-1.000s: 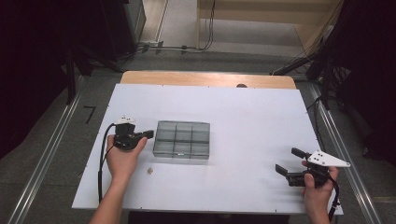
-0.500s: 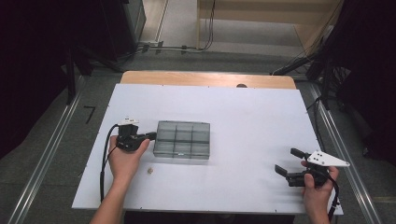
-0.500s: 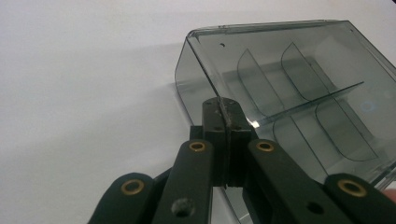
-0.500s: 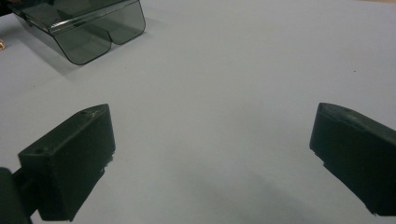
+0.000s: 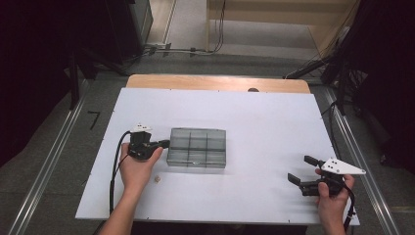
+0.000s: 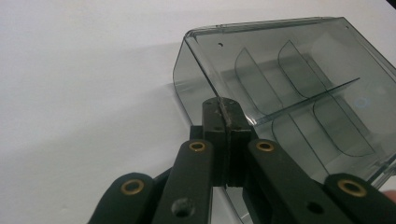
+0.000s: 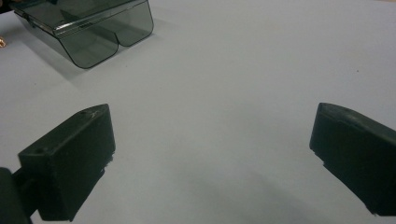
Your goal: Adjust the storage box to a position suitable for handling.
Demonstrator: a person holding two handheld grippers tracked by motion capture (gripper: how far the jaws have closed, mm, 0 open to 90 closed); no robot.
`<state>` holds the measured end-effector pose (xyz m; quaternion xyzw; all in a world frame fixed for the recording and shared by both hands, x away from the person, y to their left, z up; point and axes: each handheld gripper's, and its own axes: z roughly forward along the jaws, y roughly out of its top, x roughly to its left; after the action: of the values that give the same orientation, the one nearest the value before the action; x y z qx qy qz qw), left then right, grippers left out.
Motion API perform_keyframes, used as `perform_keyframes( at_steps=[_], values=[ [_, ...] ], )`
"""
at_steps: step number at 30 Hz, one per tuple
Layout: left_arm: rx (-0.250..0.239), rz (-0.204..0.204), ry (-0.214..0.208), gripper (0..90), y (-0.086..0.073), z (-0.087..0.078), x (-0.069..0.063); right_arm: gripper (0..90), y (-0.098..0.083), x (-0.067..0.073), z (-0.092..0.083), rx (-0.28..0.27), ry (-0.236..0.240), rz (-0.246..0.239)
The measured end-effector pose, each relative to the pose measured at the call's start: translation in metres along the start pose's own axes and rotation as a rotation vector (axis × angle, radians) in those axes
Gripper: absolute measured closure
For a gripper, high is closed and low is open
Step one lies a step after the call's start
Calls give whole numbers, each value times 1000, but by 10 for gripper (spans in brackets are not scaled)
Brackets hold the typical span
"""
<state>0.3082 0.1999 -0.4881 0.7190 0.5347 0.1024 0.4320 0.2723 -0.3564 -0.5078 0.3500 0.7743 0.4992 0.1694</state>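
On the white table [image 5: 254,117], seen from the high view: a smoke-grey compartment box [image 5: 197,147] is lying left of centre. The left gripper [image 5: 164,143] is resting level at the box's left end, its tips touching or just beside the wall; the contact is too small to settle. A small pale bead-like item [image 5: 157,179] is sitting on the table near the left hand [image 5: 134,169]. The right gripper [image 5: 301,169] is waiting well apart, near the table's right front corner.

Left gripper view: the left gripper [image 6: 223,109] is showing both jaws pressed together, clenched on nothing, tips at the upper edge of the box [image 6: 299,88]. Curved dividers are showing through the tinted plastic.

Right gripper view: the right gripper [image 7: 212,140] is standing with jaws spread wide, released, bare table between them. The box [image 7: 88,28] is lying far off at upper left.

Risk, as judged: the light box is likely sliding or tipping under a one-sided push, with no second grip steadying it; the closed tips may skate off the smooth wall.
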Motion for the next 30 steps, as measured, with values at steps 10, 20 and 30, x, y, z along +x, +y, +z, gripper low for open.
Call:
perform_keyframes(
  at_steps=[10, 20, 30],
  values=[
    [9, 12, -11, 900, 1, 7, -11, 0, 0, 0, 0, -1, 2, -1],
    [11, 19, -22, 900, 2, 11, -22, 0, 0, 0, 1, 0, 3, -5],
    [21, 25, -36, 900, 2, 14, -30, 0, 0, -1, 1, 2, 4, -4]
  ],
)
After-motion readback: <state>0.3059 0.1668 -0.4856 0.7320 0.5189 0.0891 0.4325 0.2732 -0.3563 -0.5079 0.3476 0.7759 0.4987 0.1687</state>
